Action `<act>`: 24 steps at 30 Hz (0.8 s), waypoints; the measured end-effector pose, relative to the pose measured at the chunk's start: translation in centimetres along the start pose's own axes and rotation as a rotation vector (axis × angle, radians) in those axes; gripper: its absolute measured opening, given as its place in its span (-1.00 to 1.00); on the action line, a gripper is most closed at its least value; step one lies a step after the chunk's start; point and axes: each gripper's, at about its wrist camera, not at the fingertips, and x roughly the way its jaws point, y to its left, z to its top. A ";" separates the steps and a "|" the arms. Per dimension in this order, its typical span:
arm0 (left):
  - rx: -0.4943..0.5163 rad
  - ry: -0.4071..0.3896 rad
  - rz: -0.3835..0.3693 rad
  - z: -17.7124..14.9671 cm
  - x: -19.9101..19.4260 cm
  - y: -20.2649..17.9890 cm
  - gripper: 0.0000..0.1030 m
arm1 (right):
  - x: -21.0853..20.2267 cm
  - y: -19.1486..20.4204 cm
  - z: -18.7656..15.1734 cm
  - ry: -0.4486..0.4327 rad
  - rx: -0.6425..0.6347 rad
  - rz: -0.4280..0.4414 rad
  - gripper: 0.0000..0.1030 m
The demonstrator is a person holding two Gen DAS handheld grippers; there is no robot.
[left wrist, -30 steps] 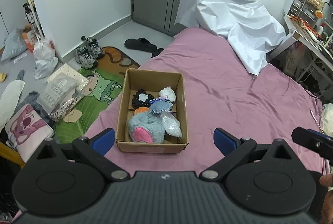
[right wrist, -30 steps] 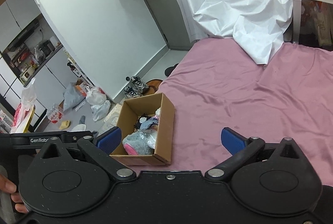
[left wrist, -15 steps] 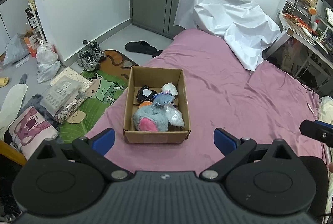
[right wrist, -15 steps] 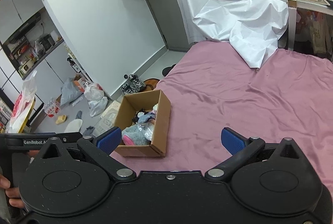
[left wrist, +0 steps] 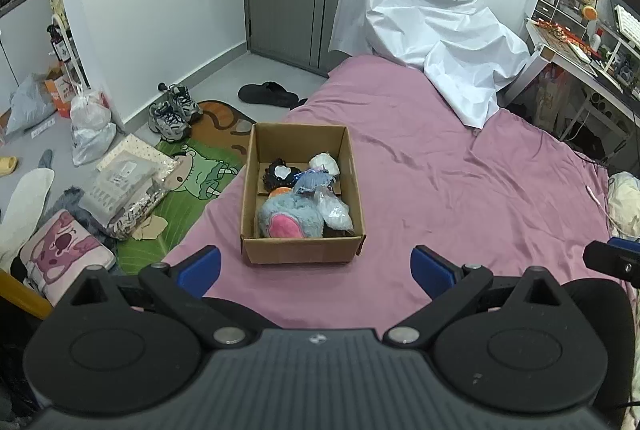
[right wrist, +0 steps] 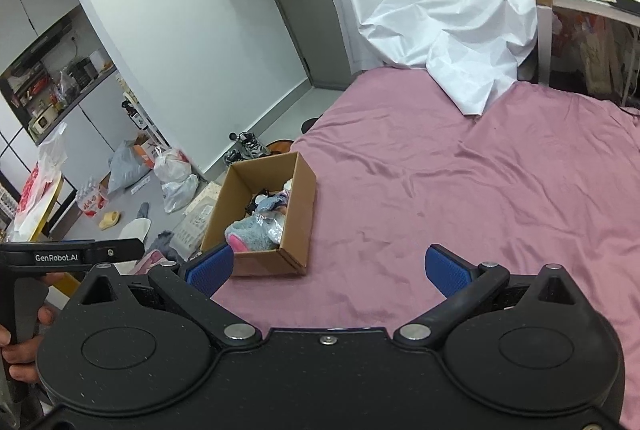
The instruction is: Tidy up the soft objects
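An open cardboard box stands on the pink bed sheet near the bed's left edge. In it lie a grey-blue plush with a pink patch, a clear bag of white stuff, a black soft toy, a white soft ball and a light blue piece. My left gripper is open and empty, just short of the box. My right gripper is open and empty, to the right of the box and farther back.
A white sheet covers something at the bed's far end. A cluttered desk stands at the right. On the floor left of the bed lie a green mat, shoes, bags and a pink cushion.
Both grippers have drawn back and up from the box, which now looks smaller and farther away in both views. Both stay open and empty.
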 end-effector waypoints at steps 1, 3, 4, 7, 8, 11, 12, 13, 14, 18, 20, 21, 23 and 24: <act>0.002 0.005 0.003 -0.2 0.1 0.0 0.95 | 0.0 0.0 -0.1 -0.002 -0.008 0.002 1.00; -0.002 0.010 0.001 -0.4 0.1 0.0 0.95 | -0.2 0.2 -0.3 0.000 -0.016 0.007 1.00; -0.004 0.013 0.004 -0.5 0.1 0.0 0.95 | -0.2 0.2 -0.3 0.002 -0.015 0.010 1.00; -0.007 0.014 0.011 -0.8 0.0 0.1 0.95 | -0.1 0.2 -0.4 0.006 -0.011 0.018 1.00; -0.007 0.013 0.013 -0.9 -0.1 0.2 0.95 | 0.0 0.3 -0.4 0.010 -0.012 0.018 1.00; -0.007 0.011 0.021 -0.9 -0.3 0.3 0.95 | 0.1 0.5 -0.5 0.015 -0.018 0.023 1.00; -0.010 0.010 0.022 -1.0 -0.4 0.4 0.95 | 0.1 0.5 -0.5 0.015 -0.018 0.025 1.00; -0.011 0.011 0.022 -1.0 -0.4 0.5 0.95 | 0.1 0.5 -0.5 0.016 -0.016 0.026 1.00; -0.012 0.011 0.022 -0.9 -0.4 0.6 0.95 | 0.1 0.5 -0.5 0.015 -0.016 0.026 1.00; -0.016 0.009 0.024 -0.9 -0.4 0.7 0.95 | 0.2 0.4 -0.4 0.010 -0.020 0.026 1.00; -0.015 0.009 0.026 -1.0 -0.4 0.8 0.95 | 0.1 0.4 -0.5 0.007 -0.018 0.022 1.00; -0.012 0.005 0.031 -0.9 -0.4 0.8 0.95 | 0.1 0.3 -0.5 0.006 -0.016 0.020 1.00; -0.013 0.002 0.032 -0.9 -0.5 0.9 0.95 | 0.1 0.2 -0.5 0.002 -0.012 0.020 1.00; -0.015 0.004 0.029 -0.9 -0.5 1.0 0.95 | 0.0 0.2 -0.6 0.001 -0.012 0.020 1.00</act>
